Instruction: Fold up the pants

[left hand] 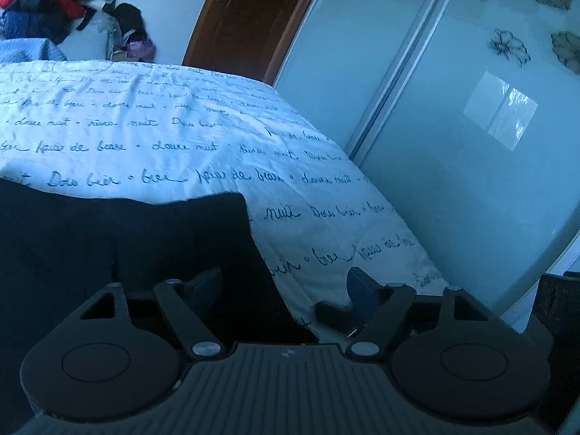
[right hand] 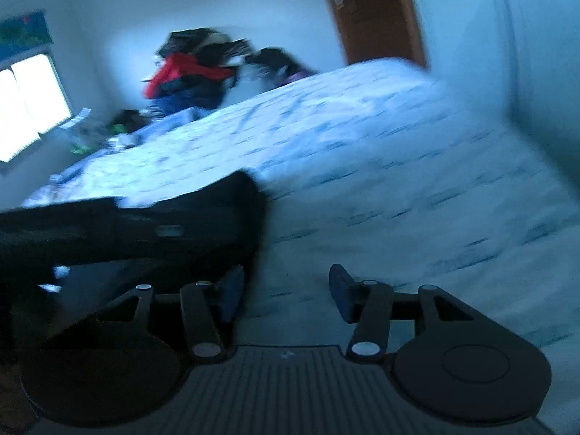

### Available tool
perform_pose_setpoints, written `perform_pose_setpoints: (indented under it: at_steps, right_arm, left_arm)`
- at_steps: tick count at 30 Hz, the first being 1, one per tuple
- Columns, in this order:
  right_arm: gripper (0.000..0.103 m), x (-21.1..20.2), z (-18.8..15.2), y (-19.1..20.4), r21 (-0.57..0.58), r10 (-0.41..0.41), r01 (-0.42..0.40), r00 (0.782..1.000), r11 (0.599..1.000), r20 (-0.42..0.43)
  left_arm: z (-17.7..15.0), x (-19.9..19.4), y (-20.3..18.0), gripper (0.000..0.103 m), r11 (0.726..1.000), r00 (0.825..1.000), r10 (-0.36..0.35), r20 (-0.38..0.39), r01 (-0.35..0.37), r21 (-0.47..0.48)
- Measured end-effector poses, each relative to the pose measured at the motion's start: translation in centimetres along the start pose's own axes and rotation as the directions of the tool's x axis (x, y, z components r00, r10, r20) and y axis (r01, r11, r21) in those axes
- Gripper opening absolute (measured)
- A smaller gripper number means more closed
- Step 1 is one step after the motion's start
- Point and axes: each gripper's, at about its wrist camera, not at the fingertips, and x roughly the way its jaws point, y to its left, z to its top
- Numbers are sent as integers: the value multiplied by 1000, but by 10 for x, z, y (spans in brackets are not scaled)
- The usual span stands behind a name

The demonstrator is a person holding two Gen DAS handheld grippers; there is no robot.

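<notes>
The black pants (left hand: 127, 239) lie on the bed at the lower left of the left wrist view, with their right edge running down between my fingers. My left gripper (left hand: 284, 290) stands open over that edge and its pads do not press on the cloth. In the blurred right wrist view the pants (right hand: 174, 224) form a dark heap on the left. My right gripper (right hand: 286, 290) is open beside them. Its left finger is near the pants' edge, and only bedding shows between the fingers.
The bed's white duvet (left hand: 181, 127) (right hand: 398, 181) has script printed on it. Beyond it are a brown door (left hand: 246, 11), flower-printed sliding wardrobe doors (left hand: 453, 145) on the right, a pile of red and dark clothes (right hand: 188, 72), and a bright window (right hand: 29, 108).
</notes>
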Motion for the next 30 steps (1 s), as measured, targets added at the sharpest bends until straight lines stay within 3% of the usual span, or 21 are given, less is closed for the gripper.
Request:
perform_pose_setpoints:
  at_steps: [3,6,8,10,13,17,20,23,27,30]
  right_arm:
    - [53,-6,11,-6,13,-33,33,998,999,51]
    - [53,-2,23,-1,20,39,-41,996,999,77]
    - [53,7,32,7,15,111,-112,991,994,77]
    - [53,20,42,15,11,166,-167,984,986,65]
    - [53,47,57,20,39,227,-228,973,973,33]
    - [51,90,70,10,174,313,-307,950,936,-11]
    - [11,107,68,7,212,348,-331,936,920,-50]
    - [8,96,62,19,118,296,-289,955,950,-37]
    - [8,94,59,28,30,195,-194,980,980,-36]
    - [16,101,59,29,39,168,-167,984,985,-52]
  left_arm:
    - [11,-19,11,79,1000,999,20,29,-20,-7]
    - [28,-36,28,80,992,990,126,69,-127,24]
    - [38,-42,43,80,965,962,253,102,-259,51]
    - [44,-45,63,80,917,916,381,128,-392,70]
    - [52,-44,93,79,862,863,493,113,-502,71]
    - [55,-32,118,78,834,837,543,63,-547,72]
    - [53,-25,124,78,825,831,555,40,-556,98]
    - [47,-19,129,79,817,823,567,27,-566,111]
    - [41,-1,140,82,792,797,604,-4,-600,114]
    - [41,-2,141,82,785,789,614,-3,-611,99]
